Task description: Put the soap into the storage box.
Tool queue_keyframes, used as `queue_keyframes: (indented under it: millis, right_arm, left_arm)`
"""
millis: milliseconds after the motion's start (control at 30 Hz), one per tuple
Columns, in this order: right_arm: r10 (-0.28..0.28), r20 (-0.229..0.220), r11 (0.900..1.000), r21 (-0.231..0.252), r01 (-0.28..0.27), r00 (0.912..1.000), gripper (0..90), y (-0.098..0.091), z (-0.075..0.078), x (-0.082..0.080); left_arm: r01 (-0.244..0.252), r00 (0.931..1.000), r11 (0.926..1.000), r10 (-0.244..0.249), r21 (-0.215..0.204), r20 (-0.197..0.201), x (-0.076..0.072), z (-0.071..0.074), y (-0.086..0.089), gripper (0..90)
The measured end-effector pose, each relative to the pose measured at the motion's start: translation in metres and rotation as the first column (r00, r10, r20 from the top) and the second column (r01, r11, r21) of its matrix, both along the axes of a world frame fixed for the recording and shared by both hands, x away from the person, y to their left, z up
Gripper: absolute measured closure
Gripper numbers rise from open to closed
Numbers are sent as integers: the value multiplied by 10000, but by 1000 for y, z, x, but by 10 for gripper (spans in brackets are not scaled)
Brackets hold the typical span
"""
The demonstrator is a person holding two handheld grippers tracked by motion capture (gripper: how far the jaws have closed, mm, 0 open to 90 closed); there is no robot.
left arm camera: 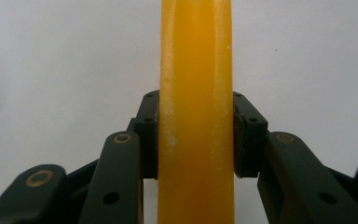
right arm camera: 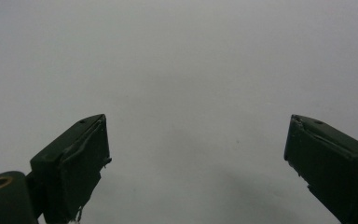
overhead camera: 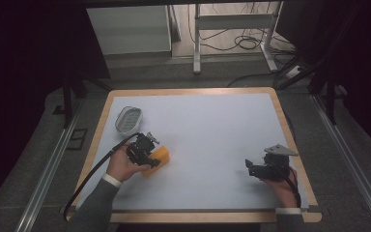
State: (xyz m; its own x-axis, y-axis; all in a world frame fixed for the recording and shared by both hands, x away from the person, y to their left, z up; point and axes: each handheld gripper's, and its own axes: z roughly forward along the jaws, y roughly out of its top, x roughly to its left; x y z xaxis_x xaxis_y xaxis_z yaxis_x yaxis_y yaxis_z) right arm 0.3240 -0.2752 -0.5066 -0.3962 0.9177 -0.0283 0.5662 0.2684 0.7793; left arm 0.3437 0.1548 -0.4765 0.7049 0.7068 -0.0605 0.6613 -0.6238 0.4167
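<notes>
**Left gripper view: orange block pinched, lift still to come**

The orange block [left arm camera: 196,112] is seen clamped between the fingers [left arm camera: 150,135] of the left gripper [overhead camera: 147,151], at the near left of the counter [overhead camera: 212,145], just near of the small wire basket [overhead camera: 128,119]. The grasp step is judged complete. A lift and a carry, possibly to the basket, are called for next. The right gripper [right arm camera: 196,158], its fingers spread and empty, is held at the near right.

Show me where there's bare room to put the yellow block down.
Free: the wide middle of the white mat between the left tool and the right tool, and its far right. Crowded: the left edge, by the wire basket and yellow block.
</notes>
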Motion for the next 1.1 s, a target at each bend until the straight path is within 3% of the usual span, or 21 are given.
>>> queue_keyframes:
  millis: [200,367,467,1100]
  right_arm:
    - [-47,20,10000,-46,47,10000,66,-1,0,0]
    - [-72,-19,10000,-66,71,10000,66,-1,0,0]
    - [-81,-17,9999,-68,81,10000,66,-1,0,0]
    - [-149,-22,9998,-155,149,9999,66,-3,-1,0]
  left_arm:
    - [-166,9998,9996,168,-213,109,2,9,8,614]
    - [-519,9979,9965,544,-662,365,6,25,24,614]
    - [-728,9958,9951,763,-671,510,9,33,32,614]
    - [-1128,9917,9900,1175,-853,518,19,42,47,614]
